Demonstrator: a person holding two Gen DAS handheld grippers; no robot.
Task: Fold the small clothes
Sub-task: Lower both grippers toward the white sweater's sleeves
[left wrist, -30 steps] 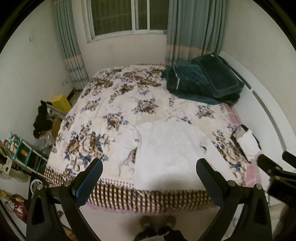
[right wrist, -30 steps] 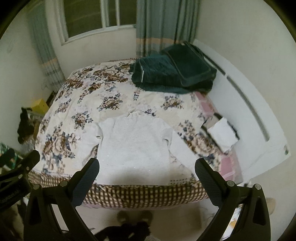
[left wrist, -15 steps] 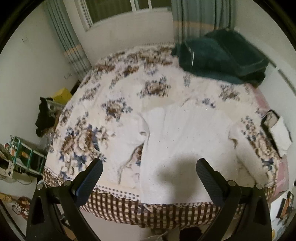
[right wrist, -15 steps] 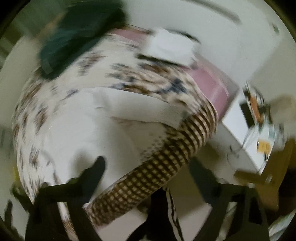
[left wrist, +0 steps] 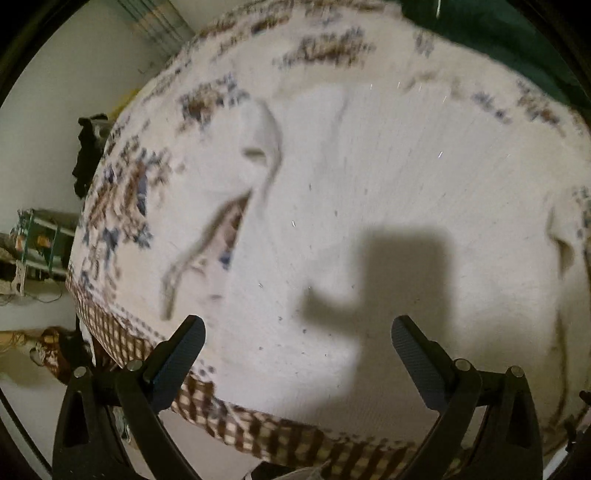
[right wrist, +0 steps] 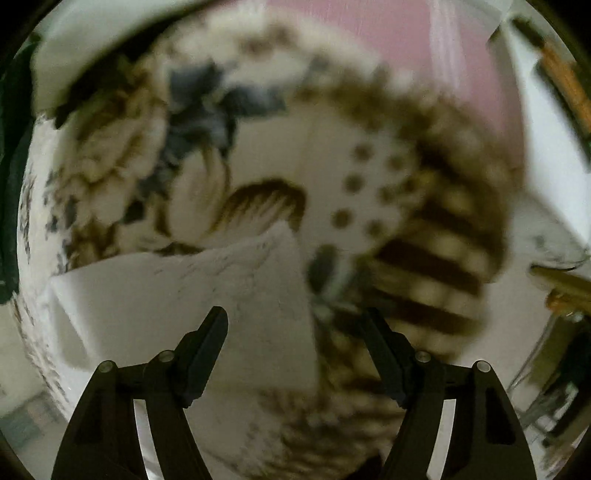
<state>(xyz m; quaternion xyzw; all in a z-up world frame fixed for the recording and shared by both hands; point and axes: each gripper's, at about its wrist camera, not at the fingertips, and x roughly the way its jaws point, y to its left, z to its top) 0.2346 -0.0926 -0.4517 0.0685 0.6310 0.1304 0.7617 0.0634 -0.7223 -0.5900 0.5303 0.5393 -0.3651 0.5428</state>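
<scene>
Floral bedspread [left wrist: 122,192], white wall [left wrist: 55,85], curtain [left wrist: 162,22]

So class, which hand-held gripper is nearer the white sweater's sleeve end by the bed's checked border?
Right. The right hand-held gripper hovers open just above that sleeve; the left hand-held gripper is over the sweater's body.

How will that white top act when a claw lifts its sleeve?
The top probably flops: it lies flat with soft creases, its left sleeve already rumpled. It looks thin, so likely light. The sleeve end before the open right claw should drape, dragging the body after it.
</scene>
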